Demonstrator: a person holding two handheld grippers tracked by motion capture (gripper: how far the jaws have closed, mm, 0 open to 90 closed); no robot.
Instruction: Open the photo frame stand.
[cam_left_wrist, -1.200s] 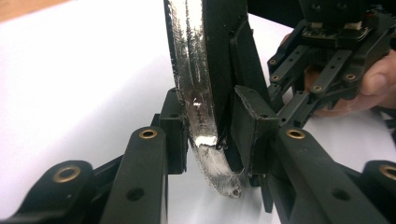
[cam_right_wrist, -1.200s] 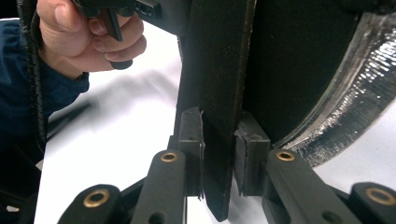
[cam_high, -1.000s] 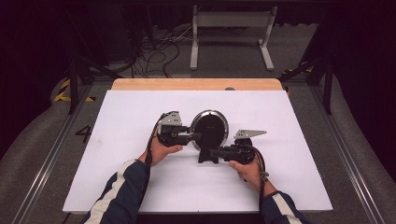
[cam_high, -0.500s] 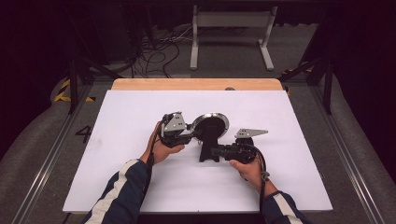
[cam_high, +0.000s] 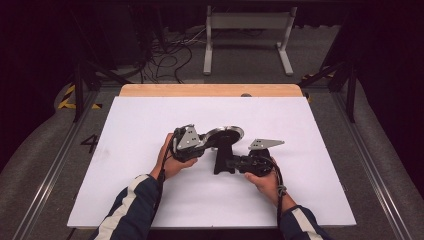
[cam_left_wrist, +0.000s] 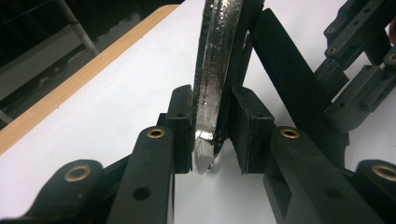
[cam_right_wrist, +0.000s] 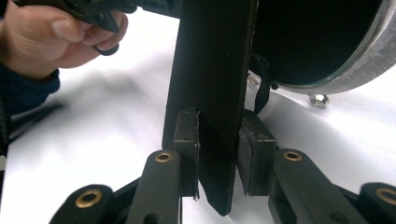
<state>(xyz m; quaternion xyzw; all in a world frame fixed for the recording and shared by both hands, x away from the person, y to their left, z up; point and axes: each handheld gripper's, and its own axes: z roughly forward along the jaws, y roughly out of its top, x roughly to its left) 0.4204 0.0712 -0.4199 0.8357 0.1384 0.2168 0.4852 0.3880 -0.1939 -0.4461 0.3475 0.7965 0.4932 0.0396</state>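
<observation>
A round disc with a silver rim (cam_high: 225, 134) sits atop a black stand (cam_high: 220, 159) in the middle of the white table. My left gripper (cam_high: 209, 141) comes in from the left and is shut on the disc's rim (cam_left_wrist: 208, 93); both pads press its edge at my left gripper (cam_left_wrist: 212, 135). My right gripper (cam_high: 234, 164) reaches in from the right, shut on the stand's flat black upright (cam_right_wrist: 215, 70); its own view shows the right gripper (cam_right_wrist: 217, 149) low on that upright. The disc's dark face (cam_right_wrist: 322, 37) tilts above, a small nut (cam_right_wrist: 319, 99) under it.
White sheet (cam_high: 150, 115) covers the table, with a wooden strip (cam_high: 210, 90) along the far edge. Beyond it a metal frame (cam_high: 247, 20) and cables (cam_high: 170, 55) lie on the floor. A hand (cam_right_wrist: 56, 37) holds the left gripper close to the stand.
The disc has tilted on its stand: its face showed round, now a flat oval. The left gripper has shifted a little with the rim. The right gripper stays on the stand.
</observation>
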